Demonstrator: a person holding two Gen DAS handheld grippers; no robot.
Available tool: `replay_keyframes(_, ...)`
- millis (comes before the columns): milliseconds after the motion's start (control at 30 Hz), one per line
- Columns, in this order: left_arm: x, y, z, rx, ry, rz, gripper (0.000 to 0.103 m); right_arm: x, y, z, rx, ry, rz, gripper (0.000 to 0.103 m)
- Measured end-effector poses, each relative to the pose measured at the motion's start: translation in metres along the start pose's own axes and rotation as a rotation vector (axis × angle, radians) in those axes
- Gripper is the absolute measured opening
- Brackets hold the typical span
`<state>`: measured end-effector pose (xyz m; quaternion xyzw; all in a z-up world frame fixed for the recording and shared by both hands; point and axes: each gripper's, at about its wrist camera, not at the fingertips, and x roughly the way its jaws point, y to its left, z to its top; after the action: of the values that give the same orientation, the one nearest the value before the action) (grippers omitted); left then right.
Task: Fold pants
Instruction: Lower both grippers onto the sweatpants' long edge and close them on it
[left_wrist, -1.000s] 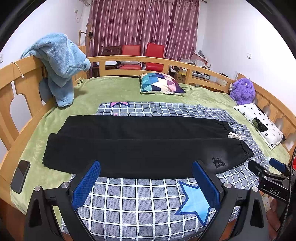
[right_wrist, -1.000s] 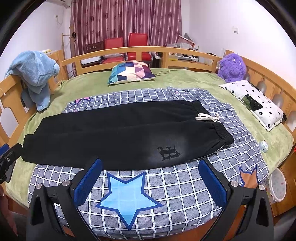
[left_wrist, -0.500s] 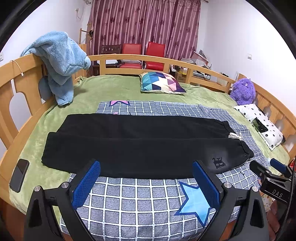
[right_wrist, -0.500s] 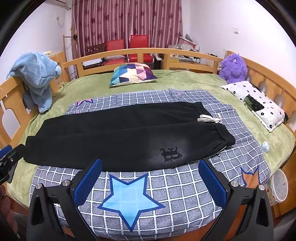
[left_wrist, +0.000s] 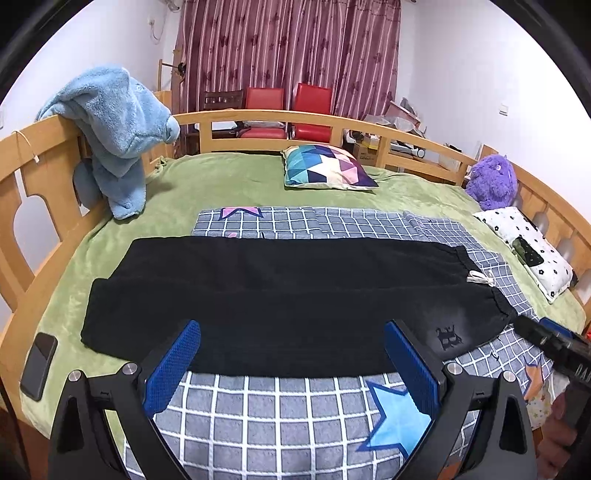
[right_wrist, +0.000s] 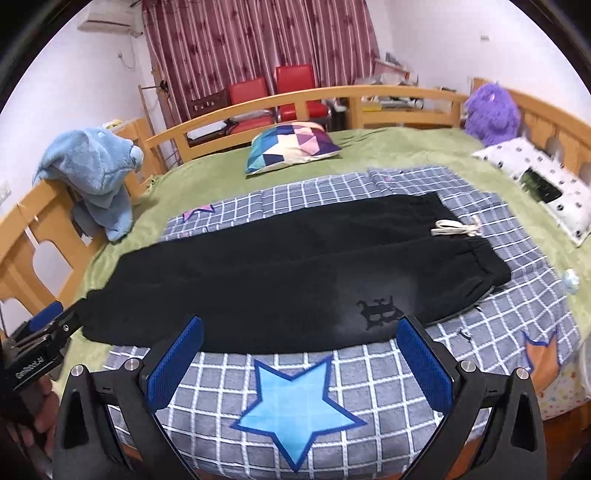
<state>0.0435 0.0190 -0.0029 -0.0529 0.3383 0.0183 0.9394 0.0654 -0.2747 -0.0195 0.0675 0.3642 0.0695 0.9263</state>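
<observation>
Black pants (left_wrist: 288, 295) (right_wrist: 288, 273) lie flat across a checked blanket, legs side by side, cuffs at the left, waistband with a white drawstring (right_wrist: 456, 229) at the right. A dark logo (right_wrist: 378, 312) marks the near leg. My left gripper (left_wrist: 291, 362) hovers open over the near edge of the pants, nothing between its blue pads. My right gripper (right_wrist: 299, 360) is open too, just short of the near leg by the logo. Each gripper shows at the edge of the other's view: the right one (left_wrist: 554, 341), the left one (right_wrist: 40, 334).
The grey checked blanket (left_wrist: 280, 410) with blue stars covers a green sheet on a wooden-railed bed (left_wrist: 258, 118). A phone (left_wrist: 38, 360) lies at the left edge. A patterned cushion (left_wrist: 327, 168), a purple plush (left_wrist: 491, 181), a spotted pillow (left_wrist: 528, 243) and a blue plush (left_wrist: 114, 125) ring the bed.
Both grippers have moved slightly closer to the pants; the right wrist view has tilted and swung to the left. The pants have not moved.
</observation>
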Motion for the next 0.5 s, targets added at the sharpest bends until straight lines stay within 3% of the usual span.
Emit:
replay_keyframes(233, 0.042, 0.036, 0.01, -0.025, 0.074, 0.011, 0.1, 0.028, -0.024, 0.035, -0.071, 0.008, -0.069, 0.102)
replay_keyframes(400, 0.091, 0.065, -0.012, -0.068, 0.164, 0.048, 0.1, 0.066, -0.065, 0.026, -0.034, 0.014, -0.125, 0.101)
replay_keyframes(500, 0.121, 0.077, -0.03, -0.082, 0.241, 0.071, 0.095, 0.09, -0.088, 0.013, -0.017, 0.042, -0.132, 0.09)
